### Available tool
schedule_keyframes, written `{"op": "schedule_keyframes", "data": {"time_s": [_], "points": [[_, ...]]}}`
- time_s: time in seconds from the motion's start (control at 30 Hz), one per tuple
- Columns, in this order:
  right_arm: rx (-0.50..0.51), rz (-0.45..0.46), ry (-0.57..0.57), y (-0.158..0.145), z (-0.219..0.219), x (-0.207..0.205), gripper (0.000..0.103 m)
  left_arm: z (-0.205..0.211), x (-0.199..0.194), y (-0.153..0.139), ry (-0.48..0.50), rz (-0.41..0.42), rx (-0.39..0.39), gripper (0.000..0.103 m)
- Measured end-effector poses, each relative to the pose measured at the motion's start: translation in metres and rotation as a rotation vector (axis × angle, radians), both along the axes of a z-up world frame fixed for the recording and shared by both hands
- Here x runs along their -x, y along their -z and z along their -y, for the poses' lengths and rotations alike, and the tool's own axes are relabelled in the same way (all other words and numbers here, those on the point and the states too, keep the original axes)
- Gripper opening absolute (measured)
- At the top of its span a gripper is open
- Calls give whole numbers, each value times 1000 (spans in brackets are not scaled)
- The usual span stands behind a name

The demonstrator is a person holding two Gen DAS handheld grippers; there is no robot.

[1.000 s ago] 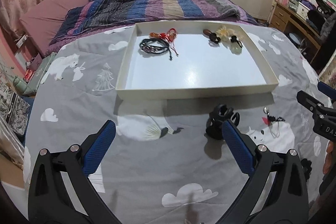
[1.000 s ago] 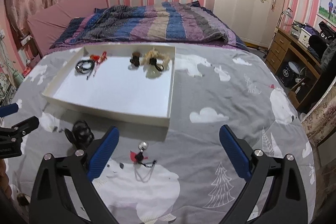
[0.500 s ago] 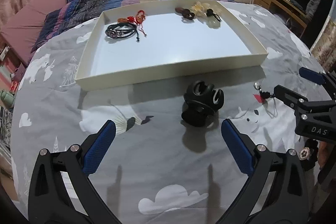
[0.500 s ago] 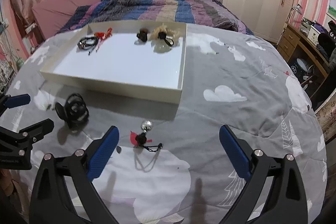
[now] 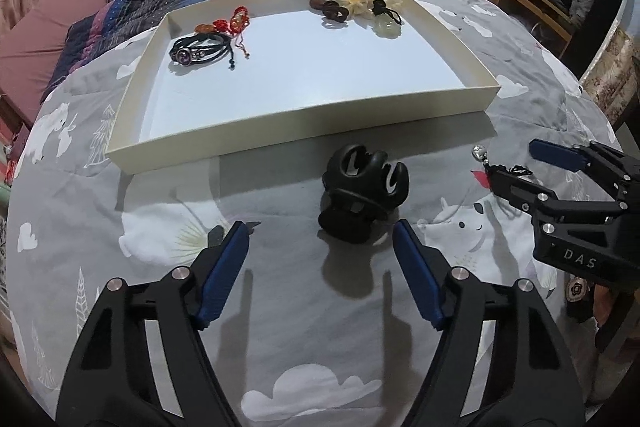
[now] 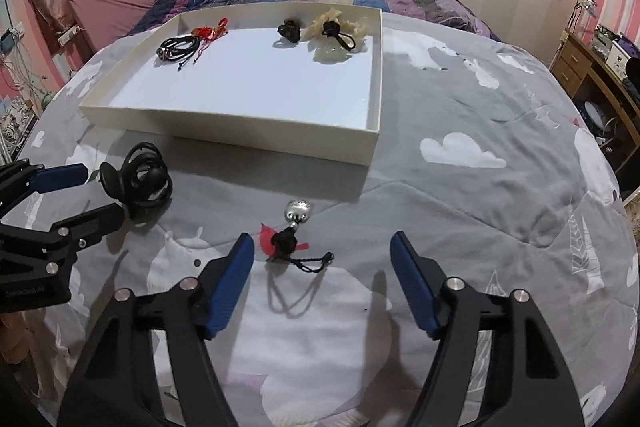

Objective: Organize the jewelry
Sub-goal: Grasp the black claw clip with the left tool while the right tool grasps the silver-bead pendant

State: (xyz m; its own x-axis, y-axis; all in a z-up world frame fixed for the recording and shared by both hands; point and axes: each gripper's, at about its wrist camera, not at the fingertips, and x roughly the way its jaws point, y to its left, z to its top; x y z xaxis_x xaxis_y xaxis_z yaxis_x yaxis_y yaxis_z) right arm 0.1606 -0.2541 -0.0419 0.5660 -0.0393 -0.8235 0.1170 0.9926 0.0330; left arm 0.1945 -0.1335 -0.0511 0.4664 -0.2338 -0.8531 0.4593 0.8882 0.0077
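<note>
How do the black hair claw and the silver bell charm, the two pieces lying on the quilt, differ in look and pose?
1. The claw is all black; the charm mixes a silver bell, black knot, red bits and a cord.
2. The claw is bulky and stands up; the charm is small and lies flat.
3. The claw lies ahead of the left gripper, the charm ahead of the right gripper.

Both lie outside the tray.

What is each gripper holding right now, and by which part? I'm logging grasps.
Nothing is held: left gripper, jaws closing, sits short of the black hair claw; right gripper, also closing, flanks the bell charm untouched.

Two close downward views, shared tray (image 5: 304, 131)
</note>
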Motion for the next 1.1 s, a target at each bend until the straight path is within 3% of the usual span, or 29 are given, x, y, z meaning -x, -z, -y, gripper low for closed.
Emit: {"op": "schedule_keyframes", "data": {"time_s": [0.13,0.4,0.47,0.63,0.9,0.93,1.1], "points": [[-1,-13,-12,4,-2,-2,42,6,-5,4,13,-28,5,63],[-2,-17,-39,8,-5,-4,32,15,-10,6,19,-20,4,63],[5,-14,-46,8,-7,-4,25,16,-11,8,23,-33,5,55],[7,-8,-58,8,-8,-4,20,19,-12,10,39,-45,18,43],[-4,-5,-61,7,-8,-4,13,18,-12,8,33,-30,27,40],[-7,-5,-60,7,-8,-4,13,17,-12,8,29,-28,26,30],[-12,-1,-58,7,-7,-4,11,15,-12,8,24,-35,38,30]]}}
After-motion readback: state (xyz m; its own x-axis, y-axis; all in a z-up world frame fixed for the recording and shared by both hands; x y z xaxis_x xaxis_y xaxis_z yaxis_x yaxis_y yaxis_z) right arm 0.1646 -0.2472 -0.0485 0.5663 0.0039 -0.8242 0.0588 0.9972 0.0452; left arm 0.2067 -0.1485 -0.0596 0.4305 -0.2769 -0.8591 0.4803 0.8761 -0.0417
